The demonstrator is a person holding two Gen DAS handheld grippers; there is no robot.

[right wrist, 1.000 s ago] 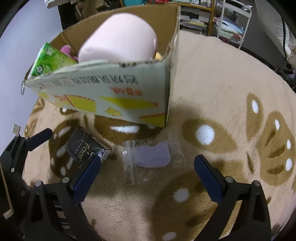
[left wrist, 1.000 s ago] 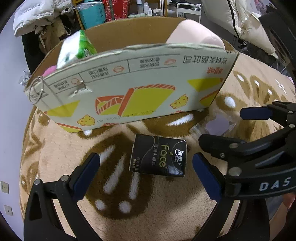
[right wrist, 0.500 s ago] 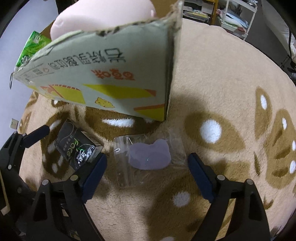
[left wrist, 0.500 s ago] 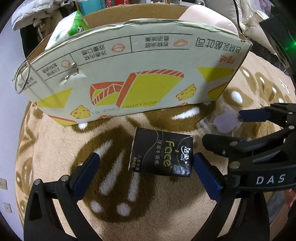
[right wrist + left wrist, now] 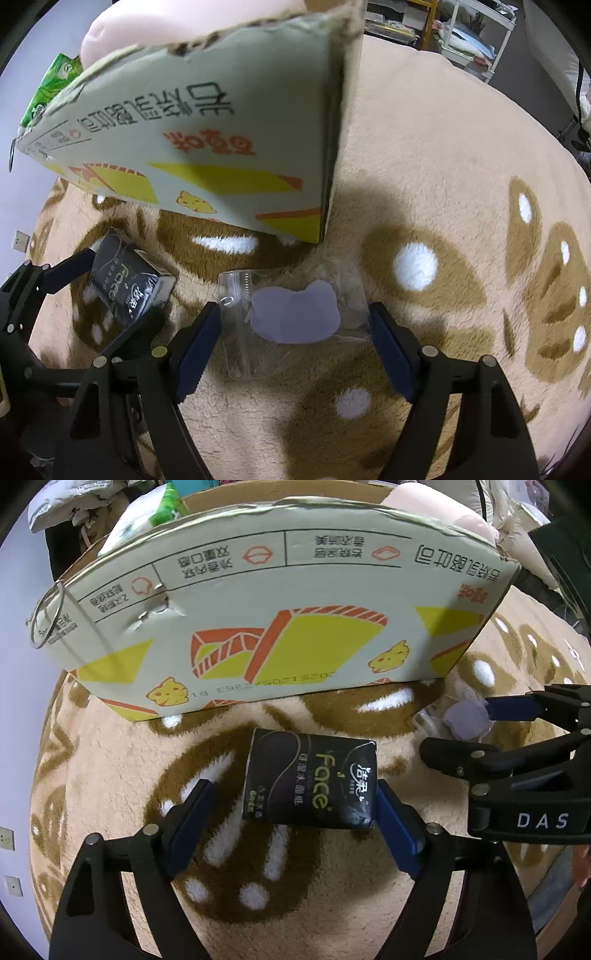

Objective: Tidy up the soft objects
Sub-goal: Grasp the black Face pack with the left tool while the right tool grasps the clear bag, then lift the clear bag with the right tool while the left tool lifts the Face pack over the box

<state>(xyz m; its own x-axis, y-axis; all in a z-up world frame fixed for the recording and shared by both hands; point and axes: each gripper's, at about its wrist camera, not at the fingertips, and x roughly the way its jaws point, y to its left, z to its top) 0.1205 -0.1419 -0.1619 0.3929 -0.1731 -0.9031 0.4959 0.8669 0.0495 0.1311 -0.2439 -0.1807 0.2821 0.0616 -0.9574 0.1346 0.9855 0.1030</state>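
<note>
A black "Face" tissue pack [image 5: 310, 779] lies on the plush rug between the open jaws of my left gripper [image 5: 291, 827]; it also shows in the right wrist view [image 5: 127, 288]. A clear zip bag with a lilac soft pad [image 5: 295, 312] lies between the open jaws of my right gripper [image 5: 295, 350]; it also shows in the left wrist view [image 5: 463, 720]. The cardboard box [image 5: 258, 602] stands just behind both, holding a pink plush [image 5: 177, 26] and a green tissue pack [image 5: 51, 85].
The beige and brown rug [image 5: 443, 166] stretches to the right. The right gripper's body [image 5: 524, 775] sits close beside my left one. Shelves and bedding [image 5: 461, 26] stand in the background.
Both grippers have moved forward and down. The tissue pack now sits between the left jaws, and the zip bag between the right jaws. Both jaws have narrowed a little.
</note>
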